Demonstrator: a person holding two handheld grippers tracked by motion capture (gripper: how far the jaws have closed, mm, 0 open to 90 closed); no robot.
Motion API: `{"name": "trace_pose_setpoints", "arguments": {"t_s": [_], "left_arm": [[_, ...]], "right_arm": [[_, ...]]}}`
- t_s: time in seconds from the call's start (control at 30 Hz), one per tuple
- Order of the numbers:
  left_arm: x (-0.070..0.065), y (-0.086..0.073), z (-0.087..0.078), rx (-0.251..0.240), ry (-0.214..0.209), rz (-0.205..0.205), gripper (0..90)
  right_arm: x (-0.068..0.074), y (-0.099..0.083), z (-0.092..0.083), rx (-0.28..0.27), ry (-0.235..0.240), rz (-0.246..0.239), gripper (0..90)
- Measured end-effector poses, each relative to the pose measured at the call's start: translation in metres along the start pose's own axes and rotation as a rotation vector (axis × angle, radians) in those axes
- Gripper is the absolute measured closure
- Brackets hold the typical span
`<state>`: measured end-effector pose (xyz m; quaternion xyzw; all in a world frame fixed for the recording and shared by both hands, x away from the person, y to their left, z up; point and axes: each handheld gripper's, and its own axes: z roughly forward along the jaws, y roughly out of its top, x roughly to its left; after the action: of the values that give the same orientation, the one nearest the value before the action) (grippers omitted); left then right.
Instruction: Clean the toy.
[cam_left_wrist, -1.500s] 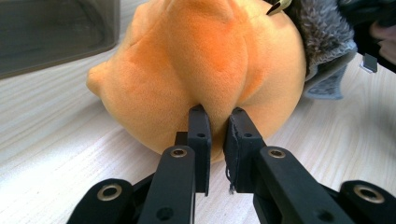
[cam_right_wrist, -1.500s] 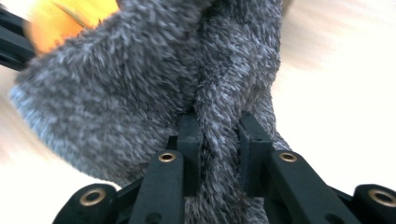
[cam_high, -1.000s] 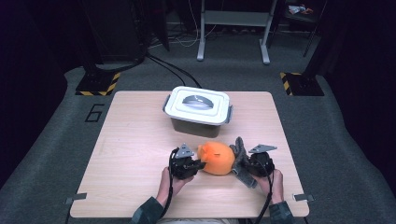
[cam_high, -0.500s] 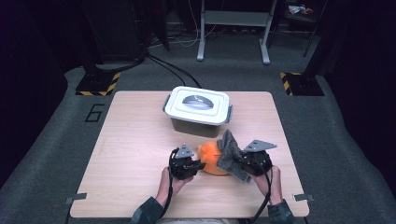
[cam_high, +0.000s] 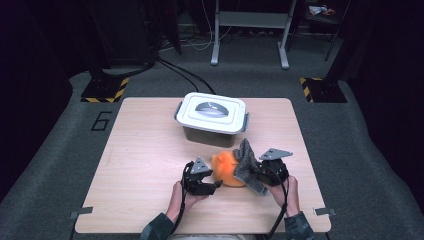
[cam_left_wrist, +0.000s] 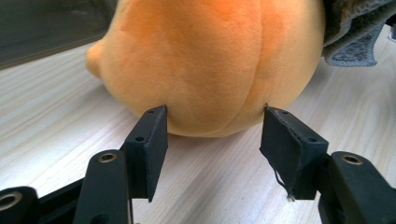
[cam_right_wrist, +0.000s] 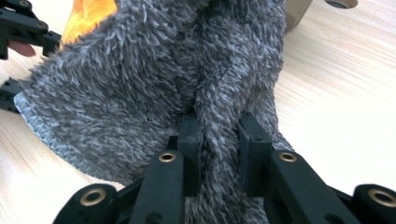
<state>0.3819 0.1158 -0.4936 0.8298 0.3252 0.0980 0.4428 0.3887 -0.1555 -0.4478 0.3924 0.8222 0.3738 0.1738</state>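
Grey cloth (cam_right_wrist: 154, 88) in raised right hand-held gripper (cam_right_wrist: 219, 140)

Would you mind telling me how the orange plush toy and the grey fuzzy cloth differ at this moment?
The orange plush toy is round and smooth-piled; the grey fuzzy cloth is shaggy, limp and draped. The toy rests on the table, while the cloth is lifted against it. The right gripper pinches a fold of the cloth; the left gripper, jaws just opened, has let go of the toy. Both are soft fabric.
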Motion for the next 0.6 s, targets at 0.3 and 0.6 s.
{"name": "trace_pose_setpoints", "arguments": {"t_s": [0.3,0.6], "left_arm": [[-0.0034,0.0020,0.0058,-0.018,0.030,0.039,56.4],[-0.0037,0.0034,0.0025,-0.029,0.014,0.053,77.4]], "right_arm": [[-0.0024,-0.0020,0.0010,-0.011,0.002,0.009,74.3],[-0.0055,-0.0041,-0.0039,-0.029,0.000,0.021,74.2]]}}
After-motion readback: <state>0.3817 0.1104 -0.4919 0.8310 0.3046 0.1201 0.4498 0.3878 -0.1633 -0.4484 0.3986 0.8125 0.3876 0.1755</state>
